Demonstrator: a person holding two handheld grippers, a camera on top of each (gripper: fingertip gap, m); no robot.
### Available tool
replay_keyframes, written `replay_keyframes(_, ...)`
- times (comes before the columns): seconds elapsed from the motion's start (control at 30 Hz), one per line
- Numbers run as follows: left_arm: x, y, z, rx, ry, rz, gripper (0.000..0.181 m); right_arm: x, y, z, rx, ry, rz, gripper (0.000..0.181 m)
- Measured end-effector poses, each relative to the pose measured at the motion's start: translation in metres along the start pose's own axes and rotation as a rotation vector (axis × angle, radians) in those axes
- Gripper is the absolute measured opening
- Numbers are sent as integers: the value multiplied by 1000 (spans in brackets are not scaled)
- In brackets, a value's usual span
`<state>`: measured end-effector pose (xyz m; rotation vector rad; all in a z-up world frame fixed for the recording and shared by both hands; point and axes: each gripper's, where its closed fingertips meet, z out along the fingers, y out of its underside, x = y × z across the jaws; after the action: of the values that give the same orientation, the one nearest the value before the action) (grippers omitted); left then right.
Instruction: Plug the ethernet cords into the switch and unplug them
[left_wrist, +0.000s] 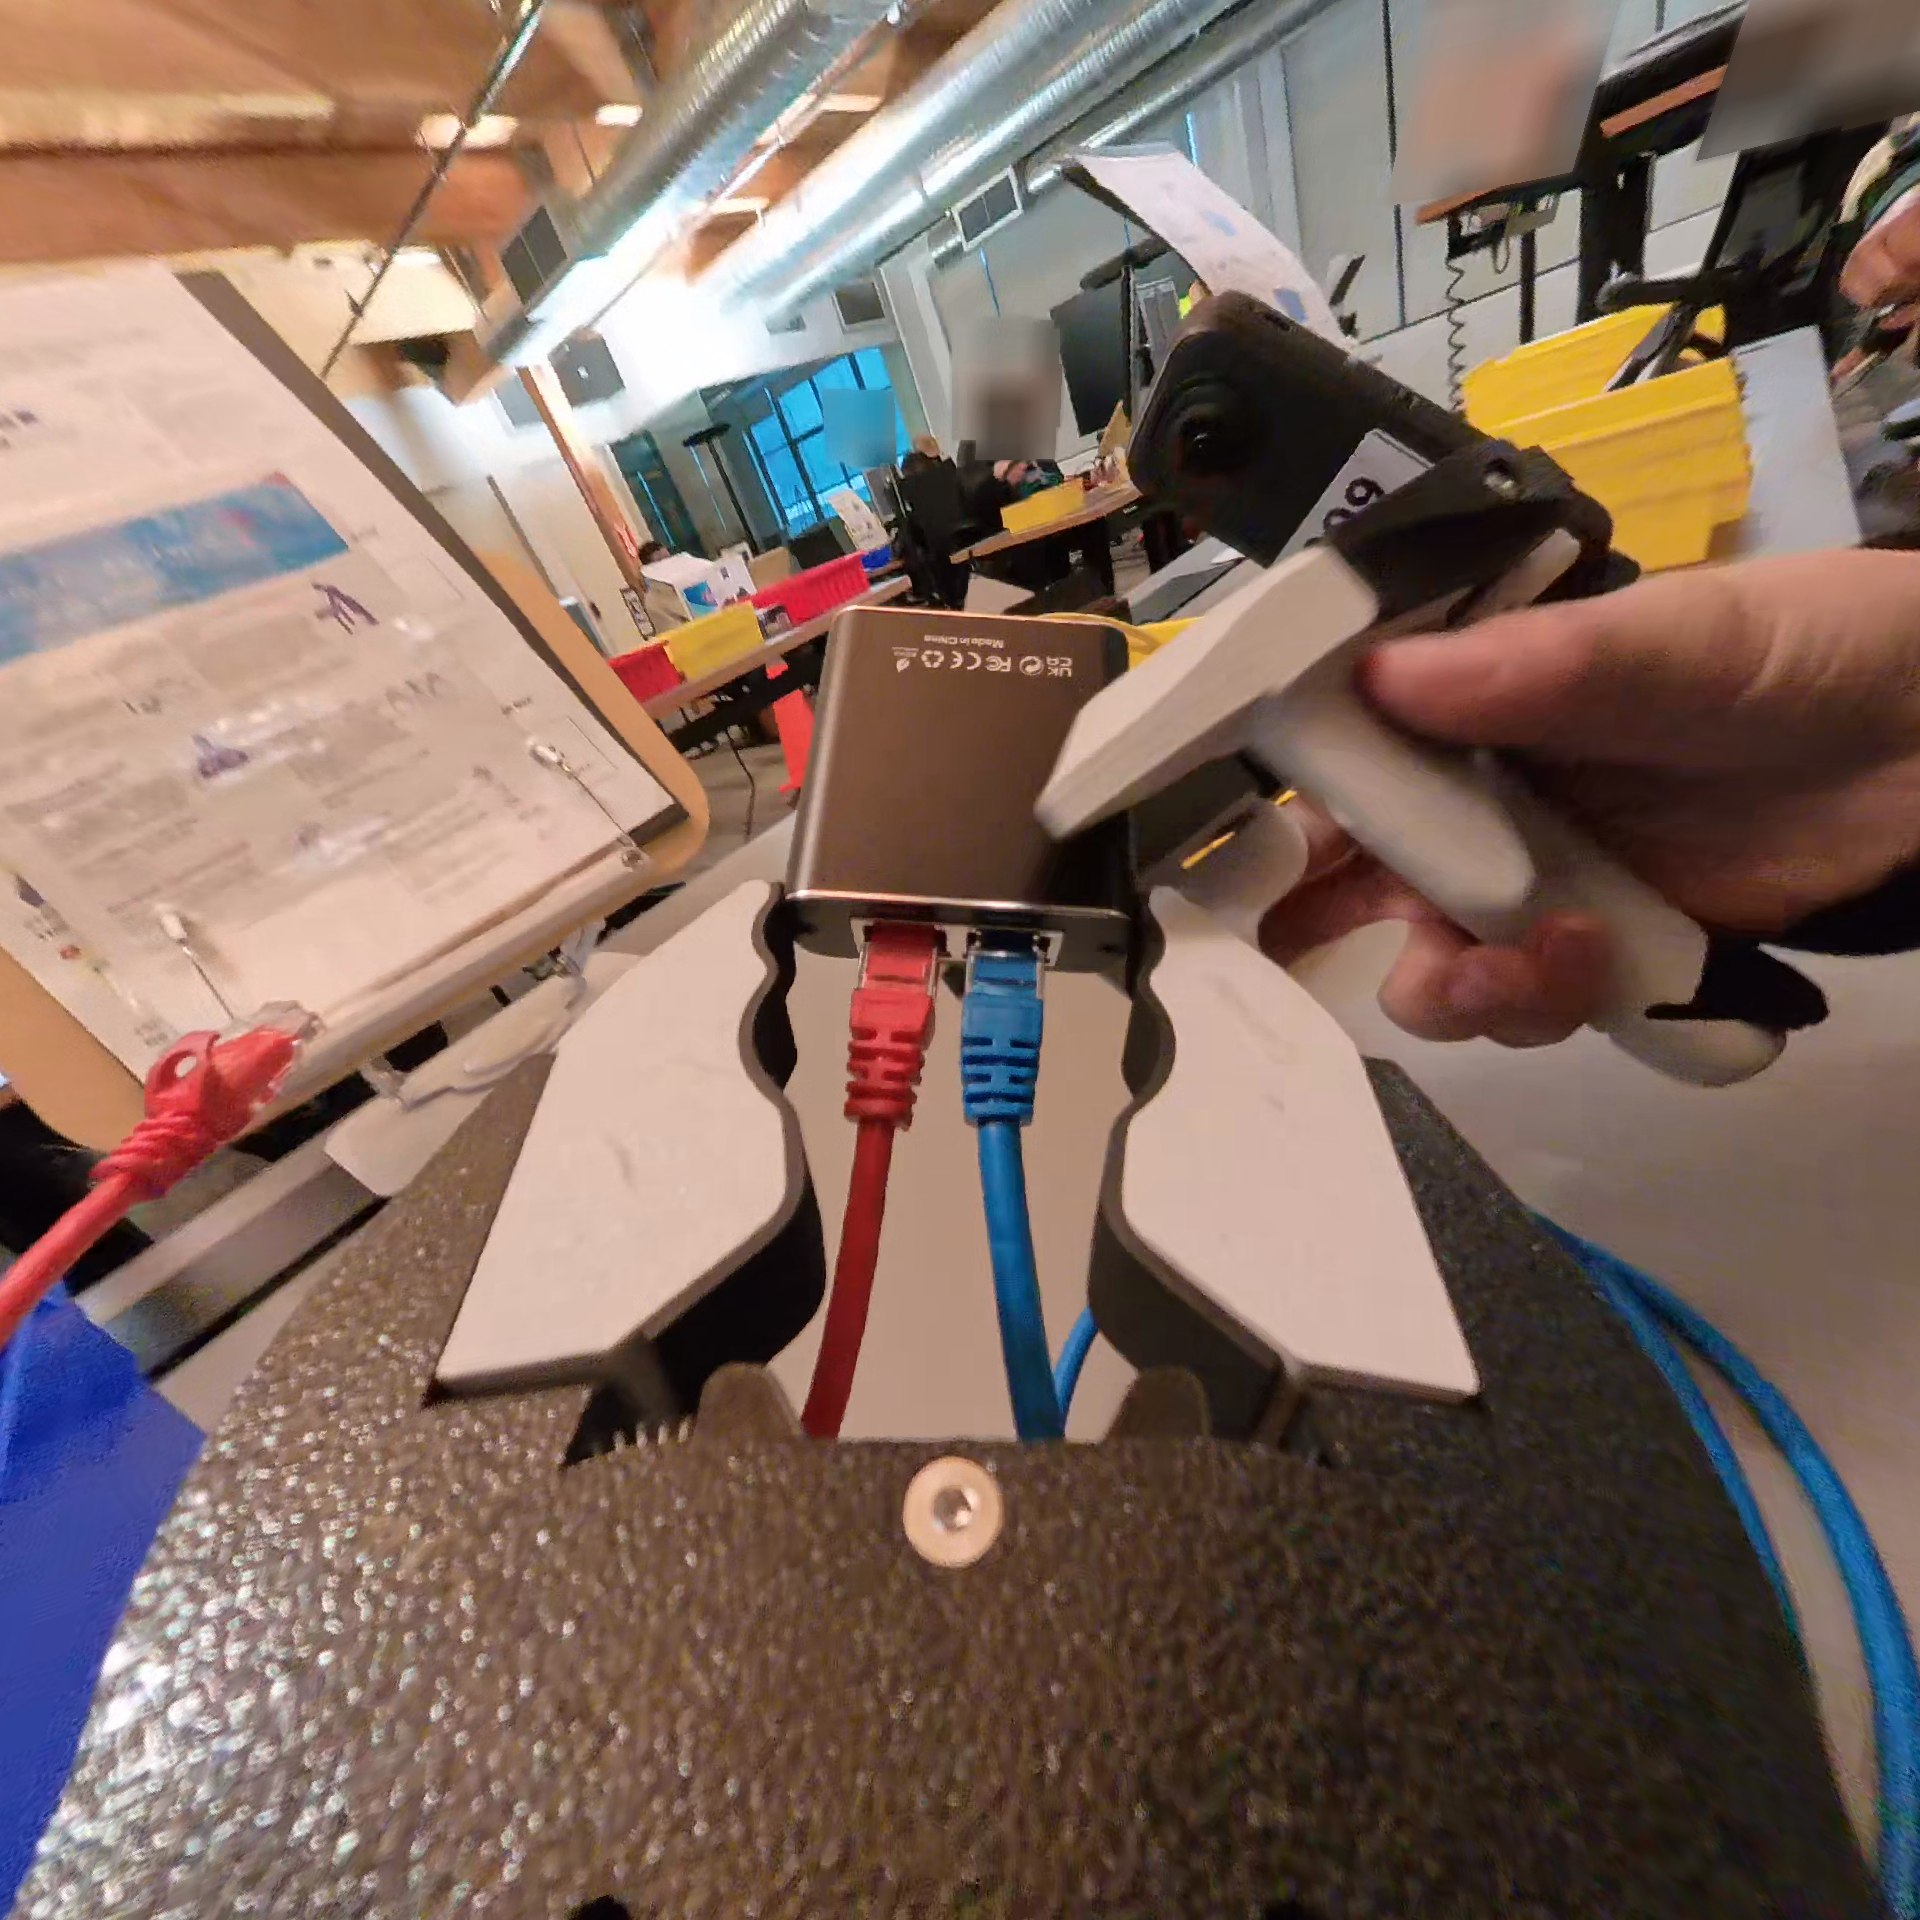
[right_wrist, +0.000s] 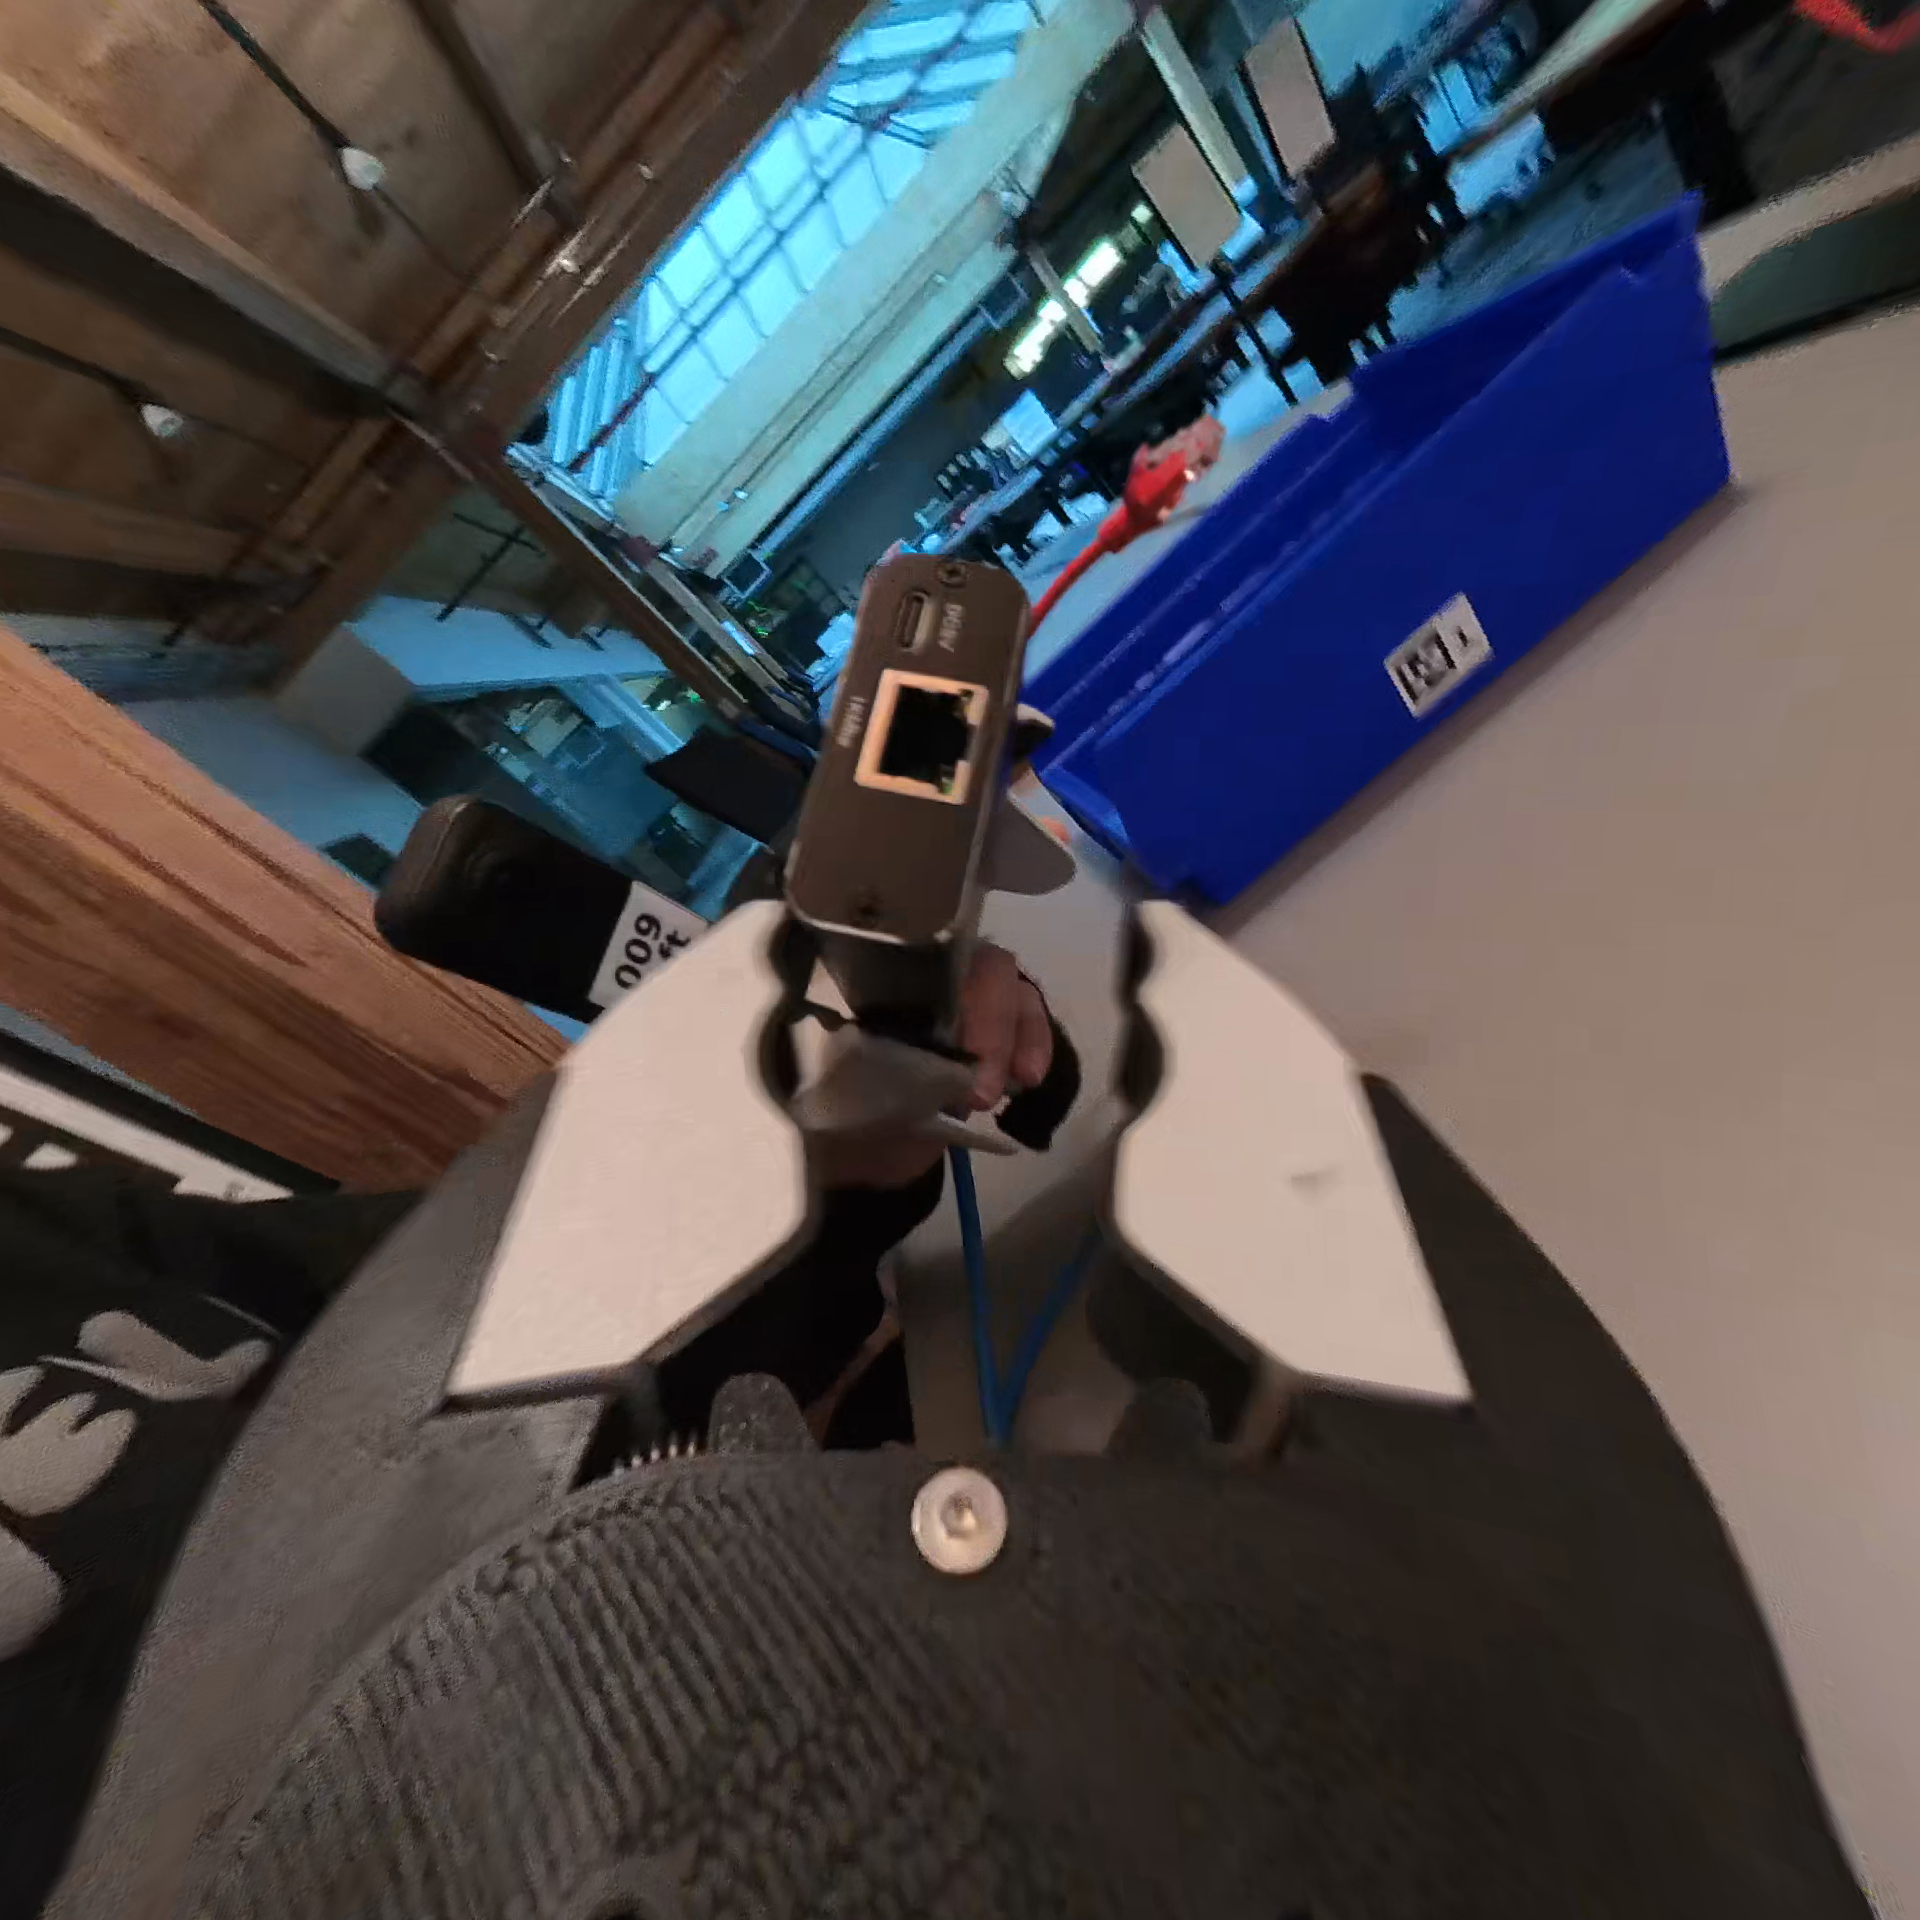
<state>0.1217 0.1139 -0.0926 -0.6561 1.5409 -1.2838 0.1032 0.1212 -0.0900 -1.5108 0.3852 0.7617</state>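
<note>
The dark metal switch (left_wrist: 935, 748) is held up in the air. My left gripper (left_wrist: 956, 914) is shut on its near end, one finger on each side. A red ethernet plug (left_wrist: 894, 1018) and a blue ethernet plug (left_wrist: 1000, 1029) sit side by side in its two ports, and their cords run back between my fingers. My right gripper (right_wrist: 951, 935) is open around the far end of the switch (right_wrist: 904, 831), where one ethernet port (right_wrist: 920, 738) is empty. The switch lies close to its left finger. The right gripper also shows in the left wrist view (left_wrist: 1195, 790), held by a hand.
The red cord's free, knotted end (left_wrist: 223, 1070) hangs at the left and shows above a blue bin (right_wrist: 1403, 623). The blue cord (left_wrist: 1766, 1455) loops on the grey table (right_wrist: 1662, 1039). A sheet holder (left_wrist: 260, 675) stands left. Yellow bins (left_wrist: 1621, 436) sit behind.
</note>
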Motion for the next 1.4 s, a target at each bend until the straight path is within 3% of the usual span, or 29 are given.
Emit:
replay_keyframes(0.03,-1,-1,2,-4,-11,24,61,-8,-5,1,32,-52,-52,30)
replay_keyframes(0.17,0,6,7,-69,5,87,63,0,-12,-3,25,81,-329,26)
replay_keyframes(0.3,5,35,-1,-332,90,32,78,5,-40,-29,24,347,-676,25)
replay_keyframes(0.37,1,17,-6,-304,71,-2,82,4,-47,-39,-3,468,-880,26)
replay_keyframes(0.47,-1,-33,-7,-249,58,-120,80,3,-47,-42,-50,662,-1150,25)
replay_keyframes(0.53,5,-57,-4,-276,56,-156,81,1,-45,-38,-78,763,-1286,25)
replay_keyframes(0.73,21,-56,1,-452,3,-33,75,-4,-38,-27,-96,903,-1450,25)
replay_keyframes(0.93,14,-43,2,-463,-69,34,64,-6,-34,-25,-144,970,-1558,25)
replay_keyframes(1.03,12,-41,6,-396,-49,9,64,0,-33,-25,-142,937,-1534,25)
replay_keyframes(1.13,7,-44,3,-336,-40,-2,64,-5,-28,-20,-92,772,-1452,30)
replay_keyframes(1.3,-10,-52,-4,-246,29,-42,63,-35,-33,-27,43,373,-1101,90)
replay_keyframes(1.4,0,-53,-3,-171,188,-112,63,-45,-36,-38,85,218,-1048,103)
